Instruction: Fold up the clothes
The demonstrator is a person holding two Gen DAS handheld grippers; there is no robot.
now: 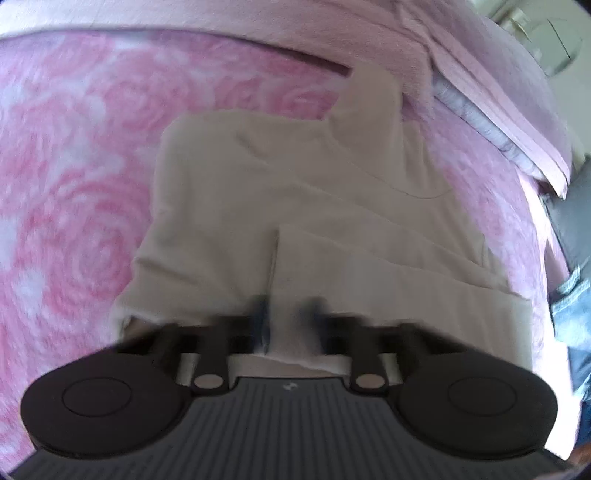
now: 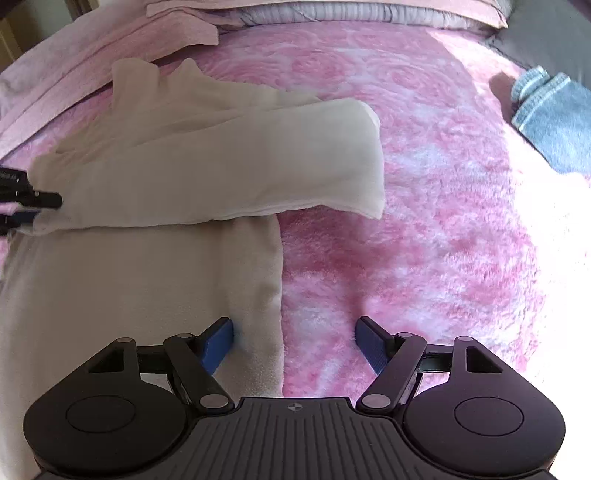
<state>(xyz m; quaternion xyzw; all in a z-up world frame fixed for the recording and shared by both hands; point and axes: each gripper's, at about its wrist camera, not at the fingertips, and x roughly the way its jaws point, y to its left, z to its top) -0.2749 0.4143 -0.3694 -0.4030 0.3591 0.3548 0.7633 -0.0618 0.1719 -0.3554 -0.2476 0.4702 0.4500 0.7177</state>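
Note:
A cream garment (image 2: pixel 207 166) lies partly folded on the pink rose-patterned blanket (image 2: pixel 424 184). One layer is lifted and carried across the rest. In the left wrist view the garment (image 1: pixel 288 206) fills the middle, and my left gripper (image 1: pixel 286 317) is shut on its near edge; the view is blurred. The left gripper also shows at the left edge of the right wrist view (image 2: pixel 33 206), pinching the lifted layer. My right gripper (image 2: pixel 294 332) is open, low over the garment's right edge, with one blue pad (image 2: pixel 218 343) on the cloth and the other over the blanket.
A folded blue knit item (image 2: pixel 554 125) lies at the far right of the bed. Pink towels or sheets (image 2: pixel 122 40) and a grey quilt (image 2: pixel 332 11) lie along the back. A dark grey surface (image 2: pixel 546 40) is at the back right.

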